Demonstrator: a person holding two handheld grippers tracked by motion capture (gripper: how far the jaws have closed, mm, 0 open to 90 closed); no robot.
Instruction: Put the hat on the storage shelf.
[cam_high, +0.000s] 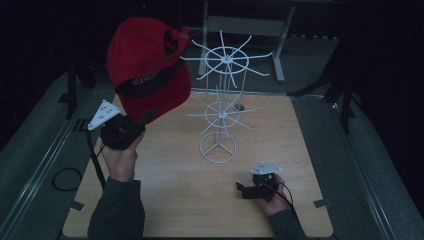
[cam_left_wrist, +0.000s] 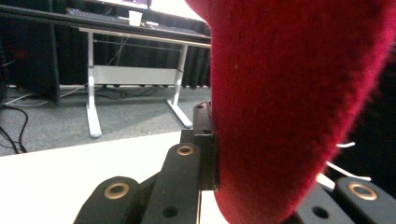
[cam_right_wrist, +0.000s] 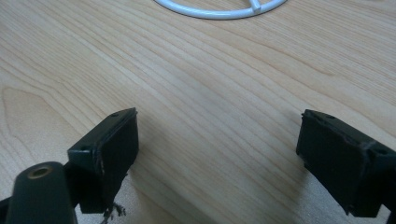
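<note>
Red cap (cam_left_wrist: 299, 93) runs off the top, right and bottom edges in the left gripper view and hides one jaw of the left gripper (cam_left_wrist: 219, 154). Stand (cam_right_wrist: 219, 9): base ring cut by the top edge. Cap's lettering (cam_high: 145, 80) too small to read.

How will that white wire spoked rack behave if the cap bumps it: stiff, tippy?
The white wire spoked rack is tall and thin on a small ring base, so it probably tips or slides easily. Its thin spokes likely flex a bit. The red fabric cap, clamped by its brim in the left tool, looks soft, so contact should be gentle.
</note>
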